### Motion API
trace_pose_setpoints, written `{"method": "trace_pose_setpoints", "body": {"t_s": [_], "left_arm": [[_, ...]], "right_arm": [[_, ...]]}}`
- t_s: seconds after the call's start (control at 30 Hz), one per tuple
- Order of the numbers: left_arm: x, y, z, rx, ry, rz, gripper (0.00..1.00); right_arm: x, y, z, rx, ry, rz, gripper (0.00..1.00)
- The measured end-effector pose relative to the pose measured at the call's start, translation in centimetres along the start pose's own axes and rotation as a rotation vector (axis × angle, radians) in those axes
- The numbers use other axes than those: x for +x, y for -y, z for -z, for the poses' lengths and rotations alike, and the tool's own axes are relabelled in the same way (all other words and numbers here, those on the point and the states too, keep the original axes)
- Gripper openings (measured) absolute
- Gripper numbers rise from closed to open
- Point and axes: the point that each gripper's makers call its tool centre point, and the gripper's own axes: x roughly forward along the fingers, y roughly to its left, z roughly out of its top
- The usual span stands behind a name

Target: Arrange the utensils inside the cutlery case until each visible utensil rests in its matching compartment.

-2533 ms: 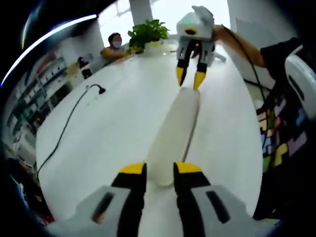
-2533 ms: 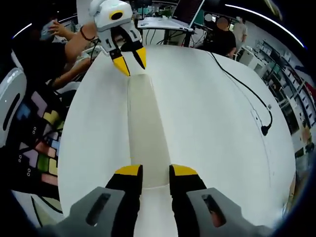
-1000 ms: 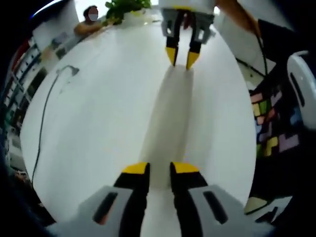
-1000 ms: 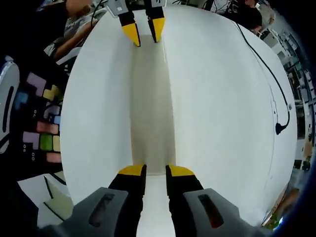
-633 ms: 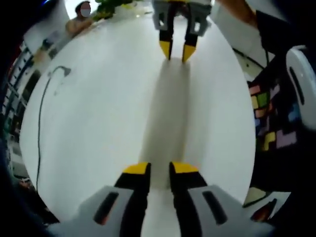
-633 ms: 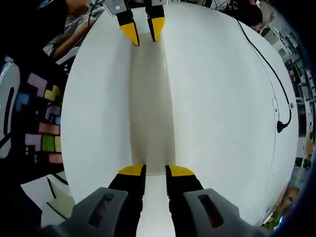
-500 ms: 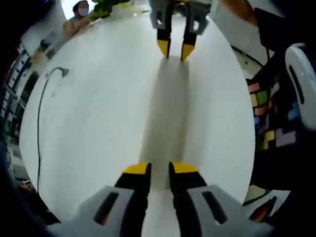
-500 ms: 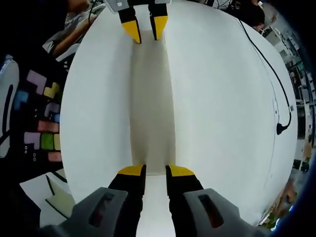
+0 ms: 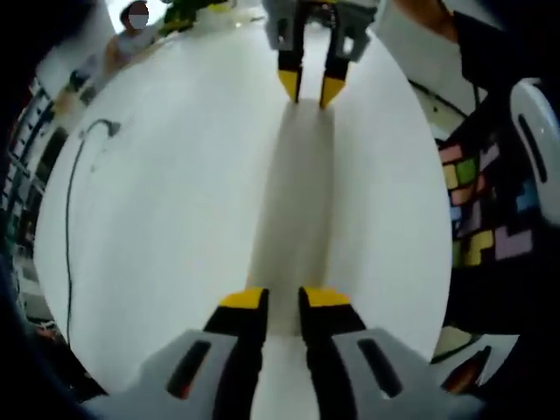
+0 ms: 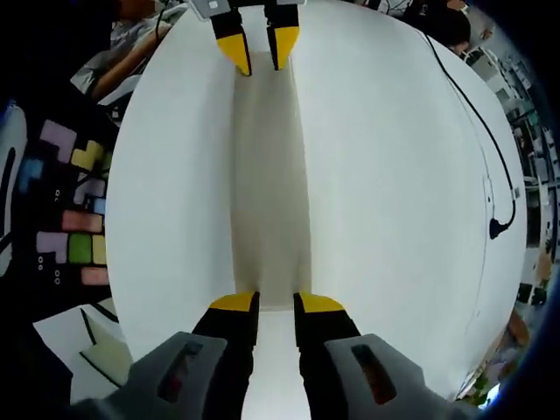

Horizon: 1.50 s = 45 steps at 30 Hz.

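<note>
You've lowered both grippers toward the table; left gripper and right gripper now bracket the case ends.

Cutlery case contents out of sight; blurred left gripper view; case ends behind jaws.

1. I see a long, narrow cream-white cutlery case that looks like smooth matt plastic, without glare.
2. The round white table under it has a smooth, faintly satin top.
3. My left gripper has yellow-tipped black jaws of matt plastic on a grey, smooth body.
4. My right gripper looks the same: matt yellow pads, black fingers, grey shell.
5. The thin black cable looks rubbery and dull.
</note>
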Motion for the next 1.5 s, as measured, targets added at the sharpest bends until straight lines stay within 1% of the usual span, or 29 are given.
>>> {"method": "trace_pose_setpoints", "body": {"t_s": [0.1,0.13,0.2,0.33,0.37,0.4,0.47,0.57,0.6,0.67,0.7,0.73,0.77,0.8,0.83,0.87,0.9,0.97,1.0,1.07,1.1,1.2,1.27,1.33,1.37,1.4,1.43,1.47,1.5], "left_arm": [[-0.1,0.0,0.1,-0.015,0.015,-0.003,0.16],[-0.1,0.0,0.1,-0.012,0.024,-0.009,0.16],[-0.1,0.2,0.1,-0.009,0.038,-0.025,0.16],[-0.2,0.2,0.1,0.000,0.064,-0.034,0.14],[-0.2,0.2,0.1,0.021,0.080,-0.031,0.14],[-0.2,0.1,-0.2,0.070,0.103,-0.030,0.15],[-0.3,-0.2,0.0,0.016,0.119,-0.065,0.18],[-0.4,-0.3,0.1,-0.023,0.159,-0.079,0.17],[-0.6,-0.7,0.1,-0.050,0.182,-0.105,0.18],[-1.4,-1.7,0.2,-0.076,0.212,-0.193,0.18],[-1.7,-1.8,0.0,-0.077,0.239,-0.210,0.18],[-2.2,-1.7,-0.5,-0.089,0.294,-0.218,0.19],[-2.6,-1.6,-0.8,-0.113,0.344,-0.218,0.19],[-2.9,-1.5,-0.8,-0.134,0.371,-0.222,0.19],[-3.0,-1.7,-0.6,-0.134,0.383,-0.245,0.20],[-3.1,-1.9,-0.4,-0.125,0.391,-0.273,0.20],[-3.1,-1.9,-0.2,-0.114,0.395,-0.292,0.21],[-3.1,-2.0,-0.1,-0.136,0.423,-0.318,0.21],[-3.2,-2.4,0.0,-0.185,0.449,-0.349,0.22],[-3.2,-3.0,0.6,-0.239,0.447,-0.386,0.21],[-3.6,-3.3,0.5,-0.242,0.483,-0.415,0.21],[-4.5,-3.6,0.3,-0.291,0.571,-0.460,0.22],[-4.7,-3.5,0.3,-0.289,0.602,-0.481,0.23],[-4.8,-3.2,0.2,-0.289,0.643,-0.499,0.24],[-4.8,-3.1,0.2,-0.310,0.667,-0.501,0.23],[-4.6,-3.0,0.4,-0.357,0.691,-0.499,0.23],[-4.2,-2.8,1.0,-0.394,0.681,-0.497,0.25],[-4.2,-2.7,1.3,-0.398,0.688,-0.511,0.27],[-4.4,-2.7,1.3,-0.415,0.725,-0.530,0.27]], "right_arm": [[-0.1,0.0,0.0,0.033,0.070,0.023,0.13],[-0.1,-0.5,-0.1,0.011,0.091,0.018,0.10],[-0.1,-0.9,0.0,0.007,0.124,0.048,0.05],[-0.2,-1.0,0.1,0.012,0.181,0.082,0.03],[-0.2,-1.0,0.1,0.023,0.199,0.091,0.03],[-0.3,-1.0,0.0,0.042,0.223,0.088,0.02],[-0.3,-1.6,-0.3,0.115,0.274,0.047,0.04],[-1.1,-1.5,-0.8,0.121,0.382,0.077,0.06],[-1.4,-1.4,-0.9,0.125,0.416,0.094,0.06],[-2.2,-1.0,-1.1,0.144,0.489,0.131,0.06],[-2.6,-0.8,-1.4,0.137,0.535,0.155,0.07],[-3.3,-0.4,-1.7,0.127,0.590,0.204,0.07],[-4.2,-0.3,-2.5,0.084,0.672,0.245,0.07],[-4.6,-0.8,-2.7,0.089,0.721,0.239,0.07],[-4.8,-0.9,-2.8,0.129,0.753,0.236,0.07],[-5.0,-0.8,-2.8,0.145,0.775,0.247,0.07],[-5.6,-0.6,-3.0,0.160,0.835,0.273,0.07],[-5.7,-0.4,-2.8,0.200,0.871,0.290,0.07],[-5.8,-0.3,-2.7,0.210,0.891,0.306,0.09],[-5.8,-0.2,-2.3,0.241,0.913,0.322,0.11],[-6.0,-0.1,-2.2,0.263,0.938,0.335,0.12],[-5.9,0.2,-1.8,0.320,0.999,0.354,0.13],[-5.7,0.3,-1.3,0.354,1.021,0.367,0.14],[-5.6,0.4,-1.0,0.401,1.053,0.366,0.18],[-5.4,0.3,-0.8,0.425,1.065,0.363,0.19],[-5.1,0.0,-0.8,0.437,1.071,0.349,0.21],[-4.8,-0.6,-0.9,0.456,1.073,0.321,0.25],[-4.7,-1.0,-1.2,0.468,1.092,0.313,0.28],[-4.6,-1.4,-1.4,0.470,1.107,0.306,0.29]]}}
